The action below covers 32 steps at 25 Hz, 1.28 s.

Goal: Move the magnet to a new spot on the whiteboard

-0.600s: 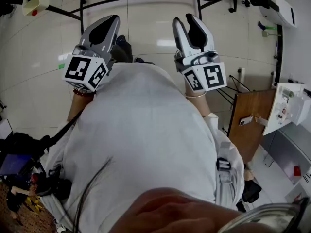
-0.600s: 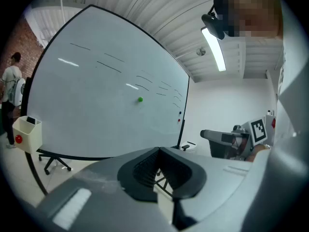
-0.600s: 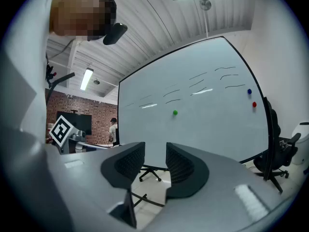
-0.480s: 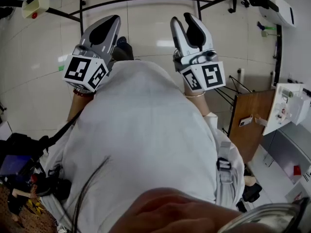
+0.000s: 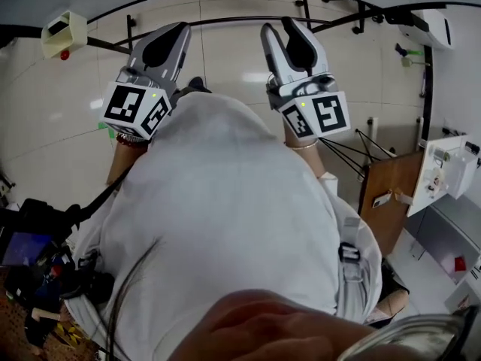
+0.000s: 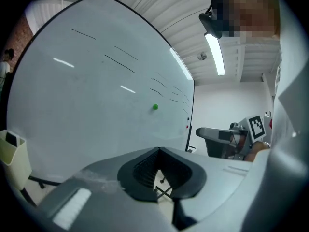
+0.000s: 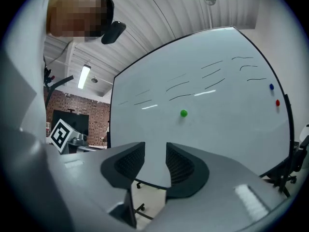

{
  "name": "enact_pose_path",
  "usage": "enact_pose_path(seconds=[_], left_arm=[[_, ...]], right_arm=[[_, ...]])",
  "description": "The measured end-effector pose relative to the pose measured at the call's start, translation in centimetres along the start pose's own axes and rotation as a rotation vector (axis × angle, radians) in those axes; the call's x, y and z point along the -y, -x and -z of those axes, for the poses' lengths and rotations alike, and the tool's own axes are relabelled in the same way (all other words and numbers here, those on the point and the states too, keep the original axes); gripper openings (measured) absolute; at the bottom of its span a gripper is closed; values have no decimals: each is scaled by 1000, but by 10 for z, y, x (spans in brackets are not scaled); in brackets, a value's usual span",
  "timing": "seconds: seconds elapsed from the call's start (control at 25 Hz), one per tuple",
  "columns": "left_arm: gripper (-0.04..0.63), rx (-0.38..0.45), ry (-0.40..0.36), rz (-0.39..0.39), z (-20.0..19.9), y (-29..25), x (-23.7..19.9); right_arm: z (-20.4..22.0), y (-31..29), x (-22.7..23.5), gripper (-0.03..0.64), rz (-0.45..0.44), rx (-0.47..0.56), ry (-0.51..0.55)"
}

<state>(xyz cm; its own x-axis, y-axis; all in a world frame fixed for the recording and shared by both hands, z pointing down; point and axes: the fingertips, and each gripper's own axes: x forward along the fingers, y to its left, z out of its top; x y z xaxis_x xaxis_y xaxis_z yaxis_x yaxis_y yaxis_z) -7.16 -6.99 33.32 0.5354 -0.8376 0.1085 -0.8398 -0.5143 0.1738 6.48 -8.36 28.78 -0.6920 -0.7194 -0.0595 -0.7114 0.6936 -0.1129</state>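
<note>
A small green magnet (image 6: 155,107) sticks near the middle of the whiteboard (image 6: 87,95); the right gripper view shows the magnet (image 7: 183,113) on the whiteboard (image 7: 217,110) too. Both grippers are held up in front of the person's chest, well short of the board. My left gripper (image 5: 167,40) has its jaw tips touching, and the left gripper (image 6: 158,150) holds nothing. My right gripper (image 5: 284,36) stands open; a narrow empty gap shows at the right gripper (image 7: 155,151).
A blue magnet (image 7: 271,87) and a red magnet (image 7: 277,102) sit near the board's right edge. A cream box (image 5: 64,30) hangs at the board's lower left. The board's black stand (image 5: 225,21) crosses the tiled floor. A brown desk (image 5: 391,194) stands at the right.
The head view has tilted up a little, so the board's lower edge now shows at the top. Both grippers sit slightly higher in the frame; their jaws look unchanged.
</note>
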Motion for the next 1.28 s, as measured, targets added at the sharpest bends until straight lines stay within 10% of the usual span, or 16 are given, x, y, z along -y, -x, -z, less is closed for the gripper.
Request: enact_pose_path(seconds=[0.56,1.28], left_arm=[[6,-49,-144,231,-35,-81,-66],[6,-24,-83,170,-40,-86,-71]], right_arm=[[-1,-122,59,141,142,29,0],[-54,-129,65,141,208,74,200]])
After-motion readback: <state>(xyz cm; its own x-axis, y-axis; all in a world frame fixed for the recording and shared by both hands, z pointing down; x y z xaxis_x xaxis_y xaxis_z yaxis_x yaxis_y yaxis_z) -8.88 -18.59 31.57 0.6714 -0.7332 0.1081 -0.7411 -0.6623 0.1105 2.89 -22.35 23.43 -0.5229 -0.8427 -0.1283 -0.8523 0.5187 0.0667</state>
